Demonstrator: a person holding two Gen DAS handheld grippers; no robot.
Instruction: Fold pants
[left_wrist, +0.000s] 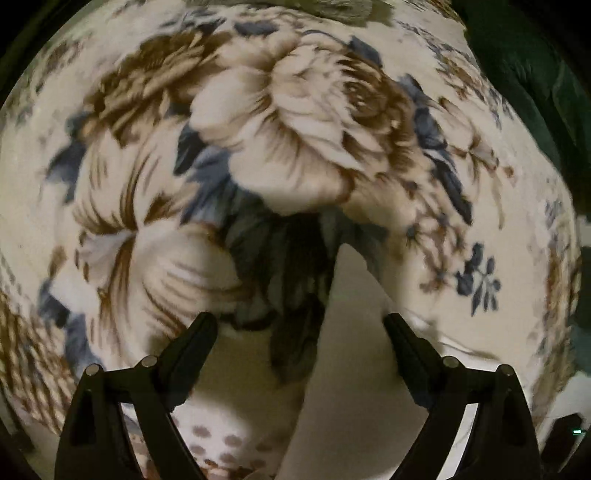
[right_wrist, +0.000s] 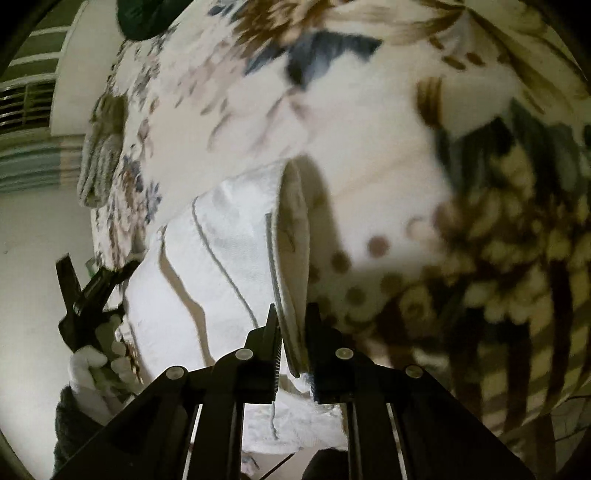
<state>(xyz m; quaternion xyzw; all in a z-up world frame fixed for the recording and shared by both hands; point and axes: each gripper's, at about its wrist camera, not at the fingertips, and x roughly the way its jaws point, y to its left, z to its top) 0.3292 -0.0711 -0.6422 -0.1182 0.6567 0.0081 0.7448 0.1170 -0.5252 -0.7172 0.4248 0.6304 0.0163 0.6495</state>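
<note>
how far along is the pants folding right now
Early to mid fold, as far as these views show. Done: the right claw is shut on an edge of the white pants with grey seam lines, lifted over the floral bedspread. In hand: the left claw is open, holding nothing. Left: no finished flat fold is visible.
</note>
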